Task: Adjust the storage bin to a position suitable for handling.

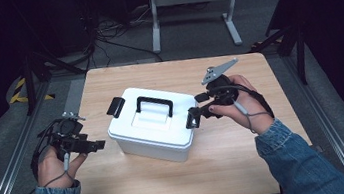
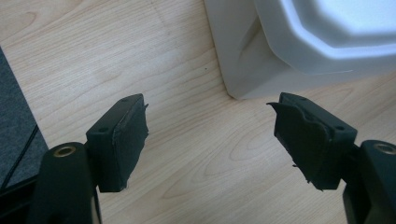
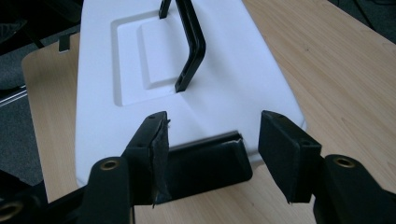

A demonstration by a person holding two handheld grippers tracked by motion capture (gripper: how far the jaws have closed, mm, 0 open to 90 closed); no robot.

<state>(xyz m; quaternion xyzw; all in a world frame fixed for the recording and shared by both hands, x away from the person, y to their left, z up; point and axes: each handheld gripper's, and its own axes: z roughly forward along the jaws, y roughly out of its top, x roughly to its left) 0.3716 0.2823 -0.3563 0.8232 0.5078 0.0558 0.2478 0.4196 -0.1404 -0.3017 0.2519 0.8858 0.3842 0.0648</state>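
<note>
High view: a white box with a lid sits near the middle of a light wooden table, turned at an angle to the table's edges. A black handle stands upright on the lid, above a shallow rectangular recess. A black latch sticks out at the box's far-left end, and another latch at its right end.

The left gripper, held in a hand with a denim sleeve, rests low near the table's left edge, its jaws pointing toward the box and just short of it. Left gripper view: the jaws stand wide apart with nothing between them, over bare wood, and a lower corner of the box lies just ahead.

The right gripper comes in from the right, its tip at the right-end latch. Right gripper view: the jaws are spread apart on either side of the latch. The left pad appears to touch the latch's end, while the right pad stands clear of it, so the latch is not clamped. Beyond the latch, the lid and handle stretch away.
</note>
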